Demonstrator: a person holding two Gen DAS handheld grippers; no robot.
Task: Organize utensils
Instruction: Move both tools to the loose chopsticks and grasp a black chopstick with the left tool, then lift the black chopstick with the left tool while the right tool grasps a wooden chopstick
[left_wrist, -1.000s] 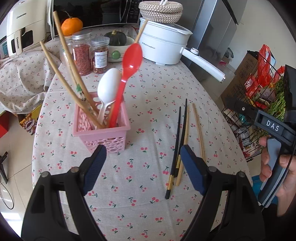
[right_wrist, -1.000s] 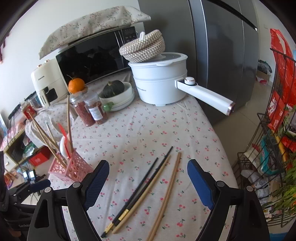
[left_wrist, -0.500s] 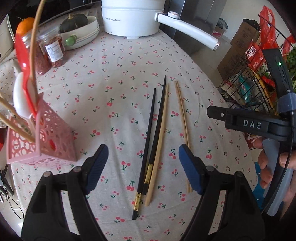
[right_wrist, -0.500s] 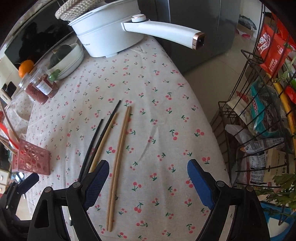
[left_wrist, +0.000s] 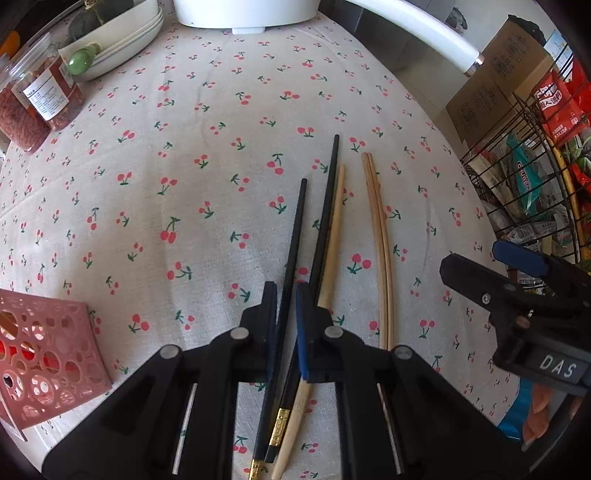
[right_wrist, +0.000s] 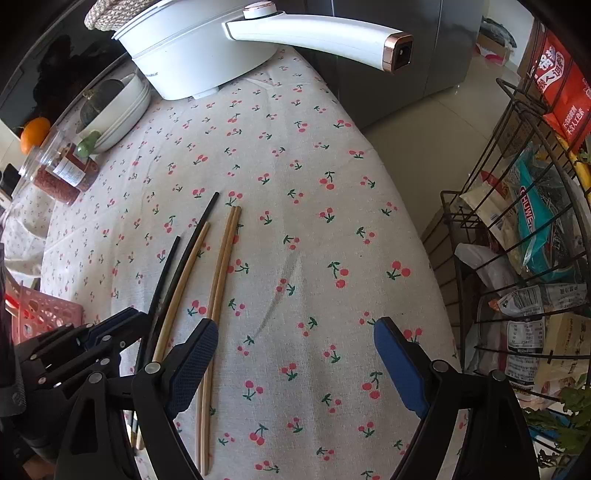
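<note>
Chopsticks lie loose on the cherry-print tablecloth (left_wrist: 207, 155): a black chopstick (left_wrist: 295, 229) at the left of the group, a second black one (left_wrist: 327, 206) touching a pale one (left_wrist: 334, 236), and a bamboo pair (left_wrist: 378, 236) at their three o'clock. Half a second ago the left gripper (left_wrist: 286, 314) stood wide above them; now it has dropped onto the table and snapped nearly shut around the first black chopstick, which runs between its pads, apparently pinched. That suggests the pick-up has begun, with the pink basket (left_wrist: 48, 362) at nine o'clock the likely destination. The right gripper (right_wrist: 291, 354) hangs wide open, empty, beside the bamboo pair.
</note>
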